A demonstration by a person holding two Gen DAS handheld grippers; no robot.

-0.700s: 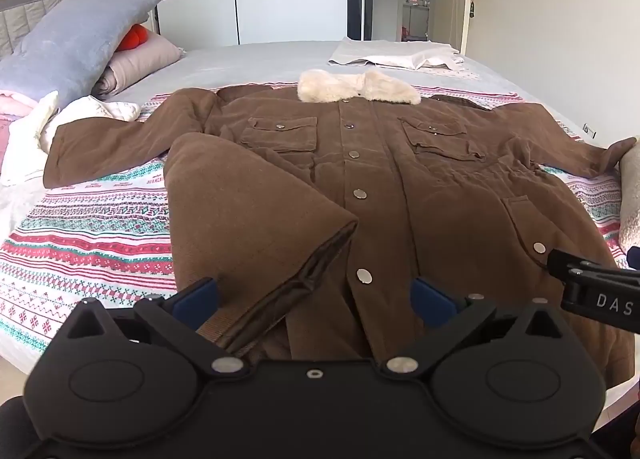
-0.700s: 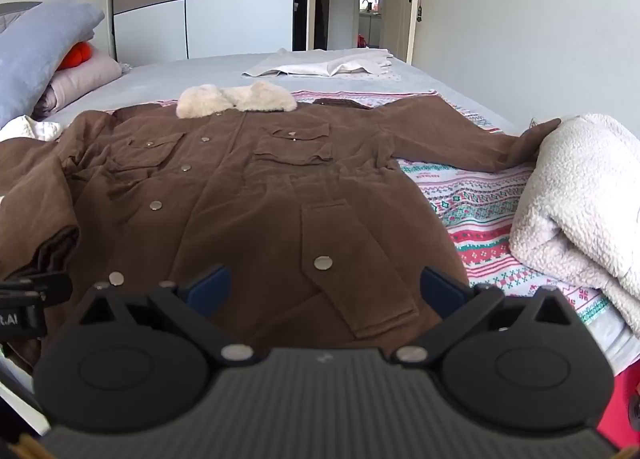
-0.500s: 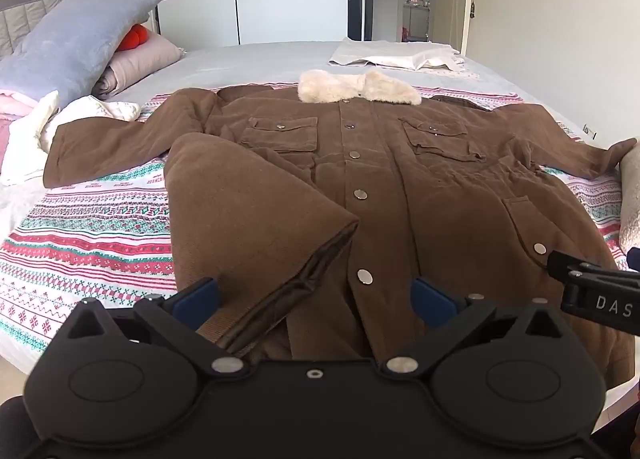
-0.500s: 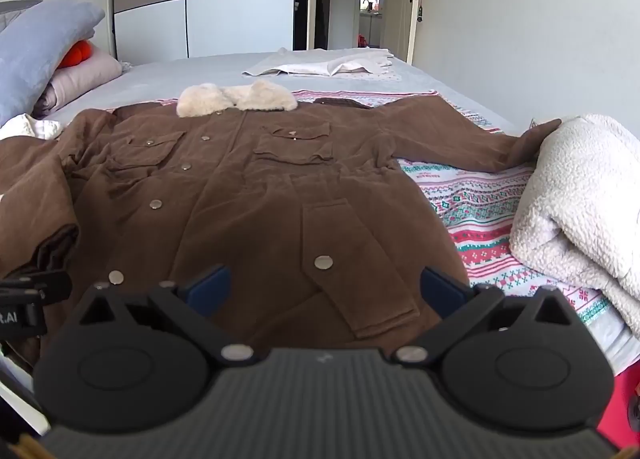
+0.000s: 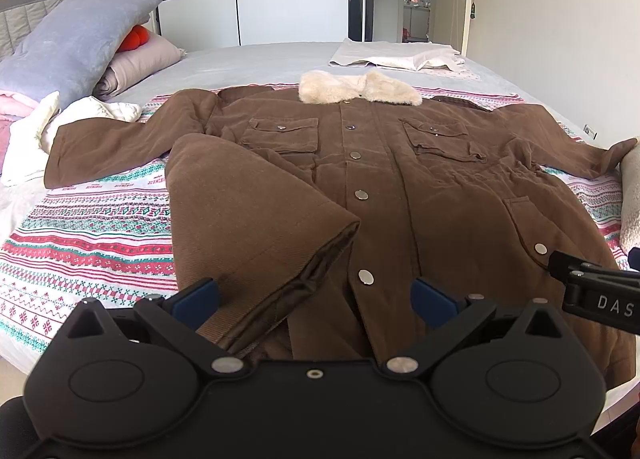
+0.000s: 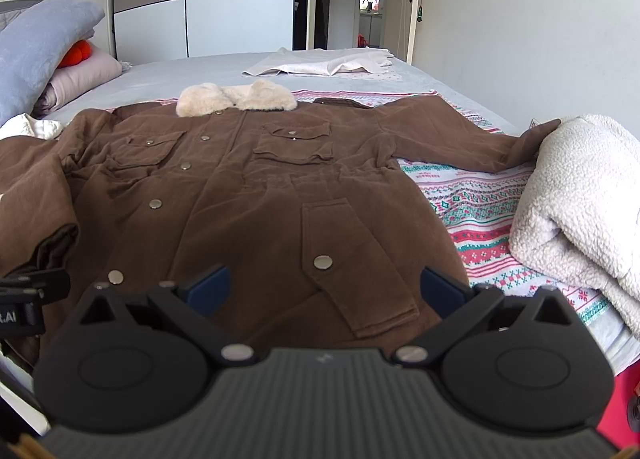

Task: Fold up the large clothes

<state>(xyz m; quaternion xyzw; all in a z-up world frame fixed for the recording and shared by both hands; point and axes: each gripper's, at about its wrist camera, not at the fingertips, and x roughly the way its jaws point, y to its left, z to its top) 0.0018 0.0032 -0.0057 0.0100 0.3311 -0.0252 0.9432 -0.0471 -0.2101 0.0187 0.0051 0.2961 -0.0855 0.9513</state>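
Observation:
A large brown coat [image 5: 400, 187] with a cream fur collar [image 5: 356, 88] lies face up on the bed, hem toward me. It also shows in the right wrist view [image 6: 248, 195]. Its left hem flap [image 5: 248, 219] is folded over onto the front. One sleeve [image 5: 120, 147] stretches left, the other [image 6: 472, 139] right. My left gripper [image 5: 314, 295] is open and empty just above the hem near the folded flap. My right gripper [image 6: 326, 283] is open and empty above the hem by the lower pocket [image 6: 352, 259].
A patterned red, green and white blanket [image 5: 88, 227] lies under the coat. A folded white fleece [image 6: 580, 203] sits at the right, touching the sleeve cuff. Pillows [image 5: 76, 47] and white cloth [image 5: 32, 135] lie at the left. A flat white garment [image 5: 396, 57] lies far back.

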